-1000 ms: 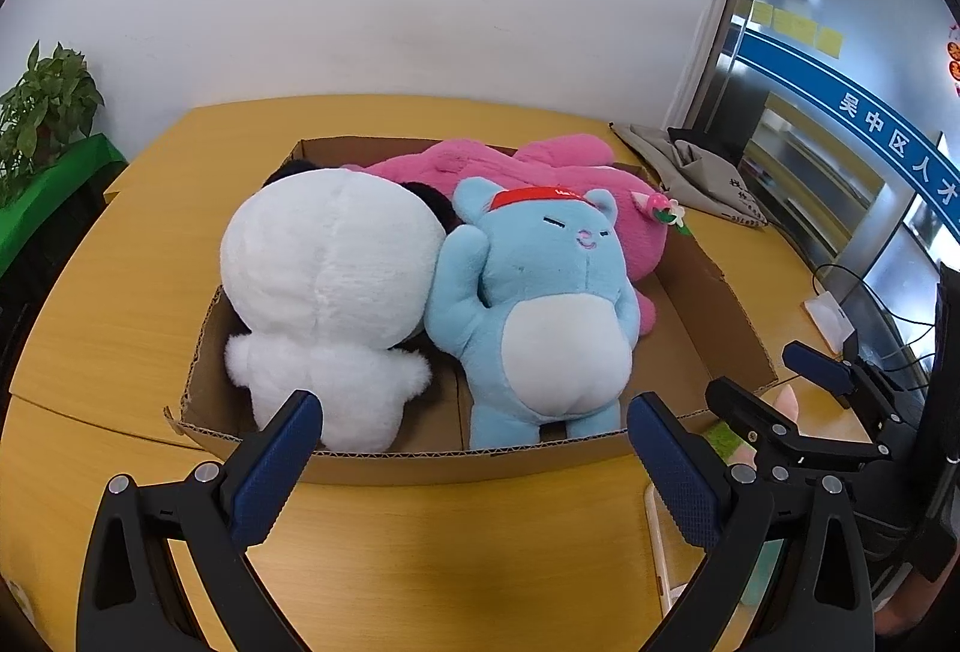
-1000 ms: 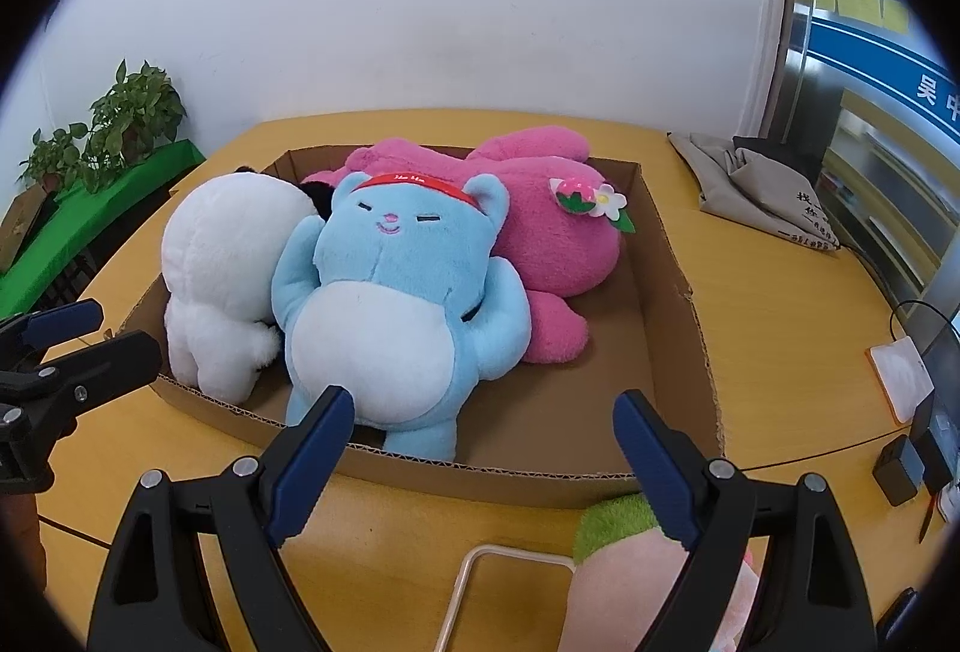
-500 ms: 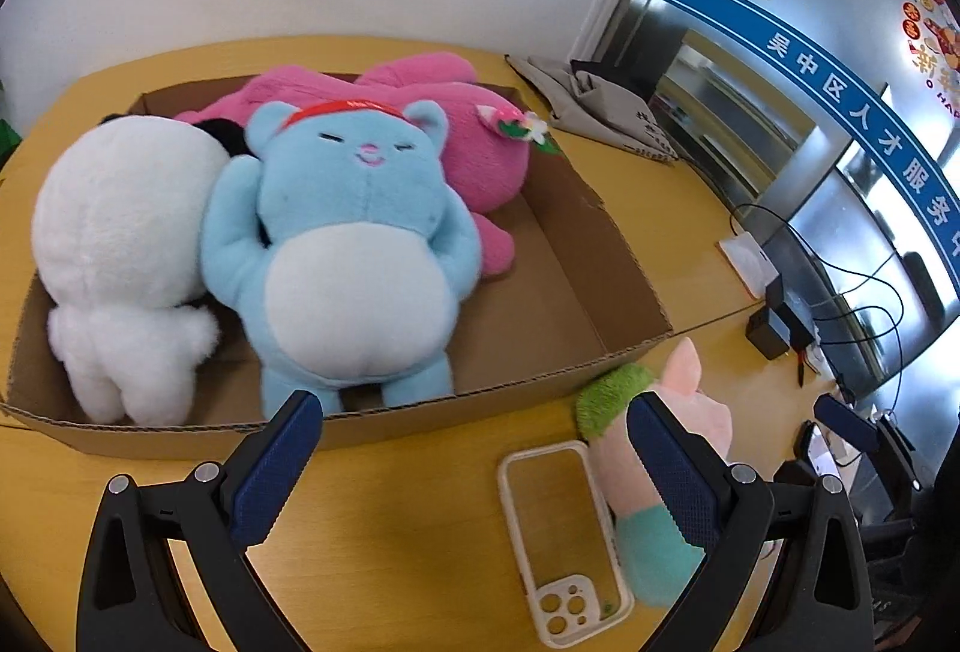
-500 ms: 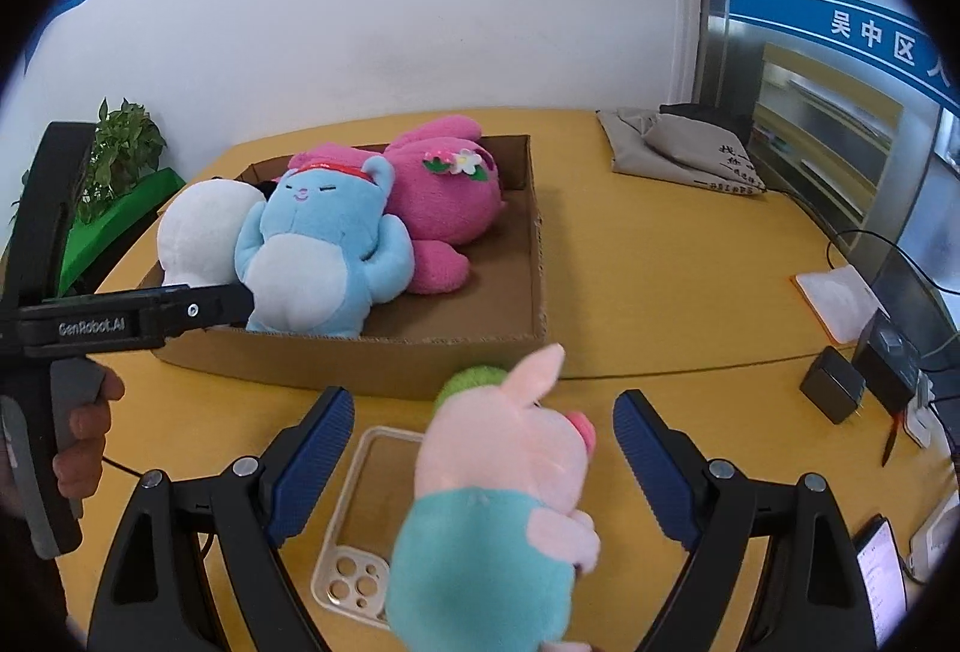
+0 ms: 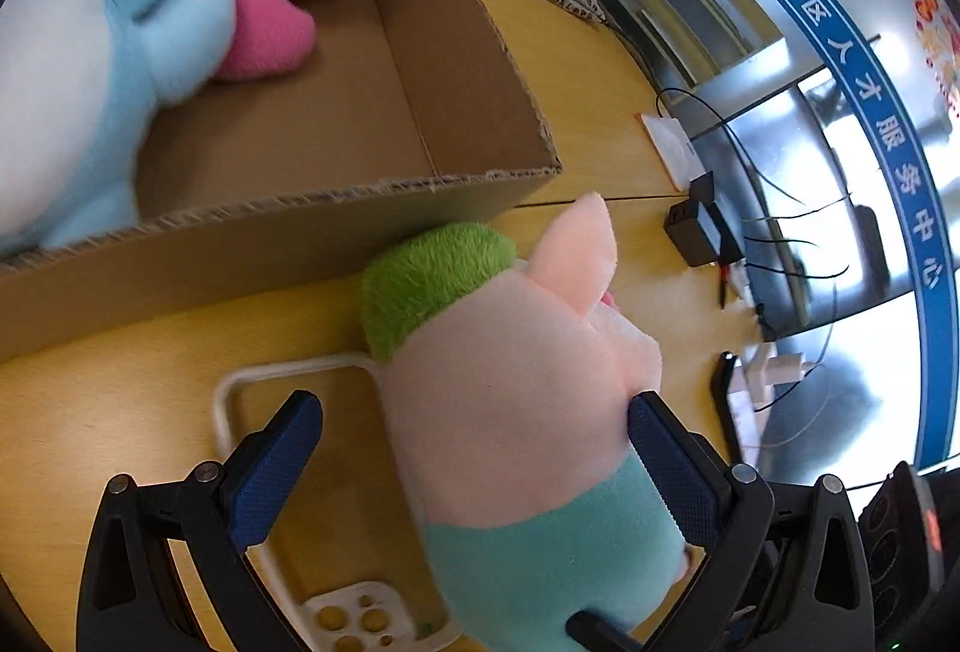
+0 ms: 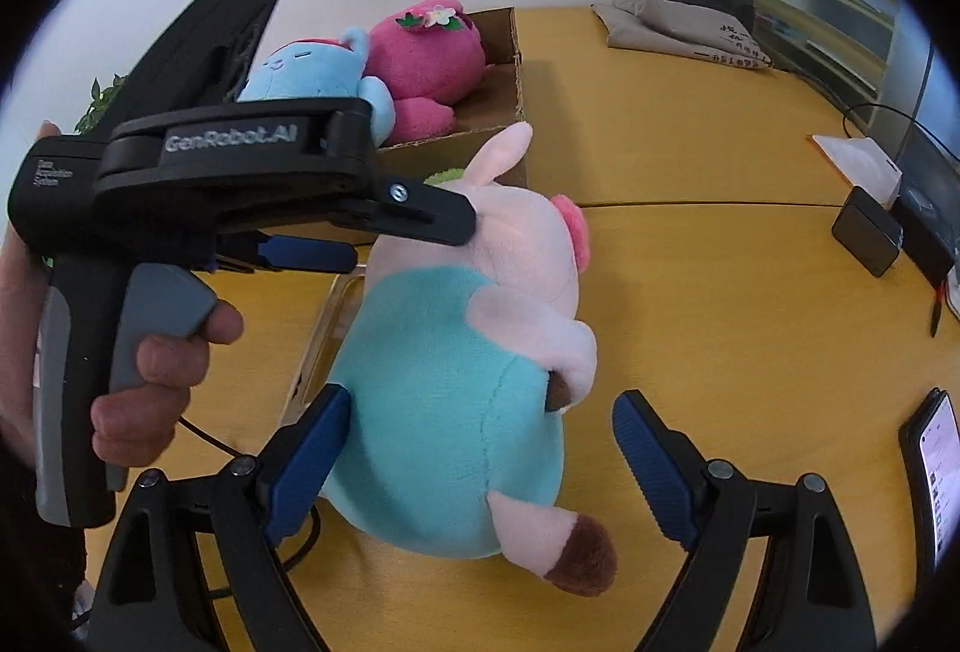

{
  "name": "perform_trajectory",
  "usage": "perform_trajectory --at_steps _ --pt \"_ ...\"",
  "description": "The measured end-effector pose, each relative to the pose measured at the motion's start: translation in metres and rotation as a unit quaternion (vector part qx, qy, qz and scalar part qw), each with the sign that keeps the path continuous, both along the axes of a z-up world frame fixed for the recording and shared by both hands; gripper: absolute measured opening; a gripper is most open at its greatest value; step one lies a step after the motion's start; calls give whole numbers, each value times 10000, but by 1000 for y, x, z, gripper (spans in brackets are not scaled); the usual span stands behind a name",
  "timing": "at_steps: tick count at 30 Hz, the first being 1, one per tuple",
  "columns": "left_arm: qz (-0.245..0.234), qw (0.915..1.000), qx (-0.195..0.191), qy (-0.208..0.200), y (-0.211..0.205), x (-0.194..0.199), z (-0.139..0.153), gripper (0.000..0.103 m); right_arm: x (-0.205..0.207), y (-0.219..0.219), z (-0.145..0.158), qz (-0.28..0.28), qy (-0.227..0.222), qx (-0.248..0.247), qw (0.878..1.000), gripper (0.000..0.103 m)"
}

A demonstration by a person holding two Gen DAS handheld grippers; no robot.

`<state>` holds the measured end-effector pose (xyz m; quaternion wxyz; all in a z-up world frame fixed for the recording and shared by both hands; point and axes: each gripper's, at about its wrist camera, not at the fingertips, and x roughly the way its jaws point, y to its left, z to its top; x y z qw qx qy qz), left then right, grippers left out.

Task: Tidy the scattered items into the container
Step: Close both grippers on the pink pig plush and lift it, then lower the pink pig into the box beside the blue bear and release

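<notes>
1. Both grippers have closed in on the pig plush (image 5: 516, 412) since half a second ago; the cardboard box (image 5: 456, 51), then filling the left wrist view, now sits toward 10 o'clock.
2. Left gripper (image 5: 474, 466): jaws apart. Its right pad touches the pig's flank; its left pad stands clear over the phone case (image 5: 252, 382).
3. Right gripper (image 6: 480, 454): jaws apart, straddling the pig's teal body (image 6: 444, 400). The left pad lies against the fabric; the right pad is clear of it.
4. Plush toys, count four: one pig with pink head, teal body and green tuft (image 5: 432, 274), lying on the table (image 6: 690, 292) just outside the box's near wall; one blue bear (image 6: 306, 63); one magenta plush (image 6: 426, 51); one white plush, seen only in earlier frames.
5. Container, count one: the box holds the blue bear at 9 o'clock and the magenta plush at 11 o'clock in the left wrist view. Its right portion shows bare cardboard floor.
6. Phone case, count one: clear, flat on the table, partly beneath the pig.
7. Other items: one grey cloth bag (image 6: 684, 27) at 1 o'clock in the right wrist view, one black adapter (image 6: 867, 238) at 3 o'clock, one phone (image 6: 936, 472) at 4 o'clock.
8. One hand (image 6: 162, 352) grips the left gripper's handle at 9 o'clock.
</notes>
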<state>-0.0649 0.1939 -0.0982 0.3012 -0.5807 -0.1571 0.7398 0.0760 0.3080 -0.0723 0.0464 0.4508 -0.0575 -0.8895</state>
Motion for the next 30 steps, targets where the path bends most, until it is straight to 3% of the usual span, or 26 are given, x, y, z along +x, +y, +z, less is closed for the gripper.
perform_trajectory --at_steps 3,5,7,11,15,19,25,27,30 --pt "-45 9991 354 -246 4 -3 -10 101 0 1 -3 105 -34 -65 9999 83" --pt "-176 9978 562 -294 7 0 -13 89 1 1 -4 254 -52 -179 9995 72" --pt "-218 9979 555 -240 8 2 -9 85 2 -3 -2 365 -28 -139 9992 62" --pt "-277 9982 519 -59 2 11 5 76 7 -13 1 538 81 -4 9985 55" --pt "-249 9980 268 513 -6 26 42 74 14 -15 10 636 281 -245 9973 50" --pt "-93 9931 330 1118 -19 22 98 74 16 -22 45 799 802 -260 9932 50" --pt "209 9829 265 1812 -40 -38 162 74 -28 -30 103 1099 1642 -148 9802 50" --pt "292 9825 150 1833 -43 -71 164 74 -59 -30 112 1214 1833 -230 9753 51" --pt "401 9837 -5 1752 -47 -116 157 75 -104 -32 101 1265 1909 -221 9732 52"
